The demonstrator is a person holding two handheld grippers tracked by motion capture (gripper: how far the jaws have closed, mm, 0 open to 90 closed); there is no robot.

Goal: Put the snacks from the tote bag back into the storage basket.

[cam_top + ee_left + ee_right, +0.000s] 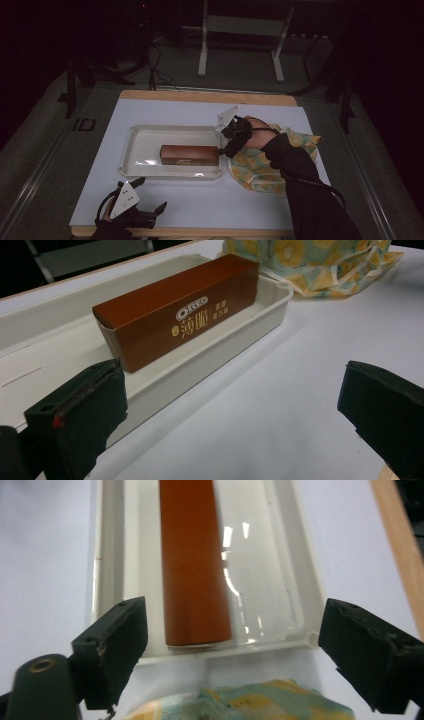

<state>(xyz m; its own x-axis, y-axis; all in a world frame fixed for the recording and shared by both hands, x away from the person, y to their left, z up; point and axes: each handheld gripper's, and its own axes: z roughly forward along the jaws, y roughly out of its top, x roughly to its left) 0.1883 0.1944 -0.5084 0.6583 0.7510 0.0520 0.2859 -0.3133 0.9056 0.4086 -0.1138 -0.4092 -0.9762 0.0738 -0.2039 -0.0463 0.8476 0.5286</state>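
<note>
The brown biscuit box [190, 154] lay on its long side inside the white tray [145, 134], toward the tray's near rim. It looked like light, stiff cardboard with smooth faces that could dent under a hard squeeze, so a hold across its narrow width near one end seemed best. The right tongs [231, 139] hung just past the tray's right end, over the yellow patterned bag [255, 172], spread wide and holding nothing. The left tongs [145, 200] rested in front of the tray on the tabletop [210, 200], also released and empty. The left gripper view showed the printed lettering on the box [185, 310]; the right gripper view showed its plain top [192, 565] and the tray's glossy floor.
</note>
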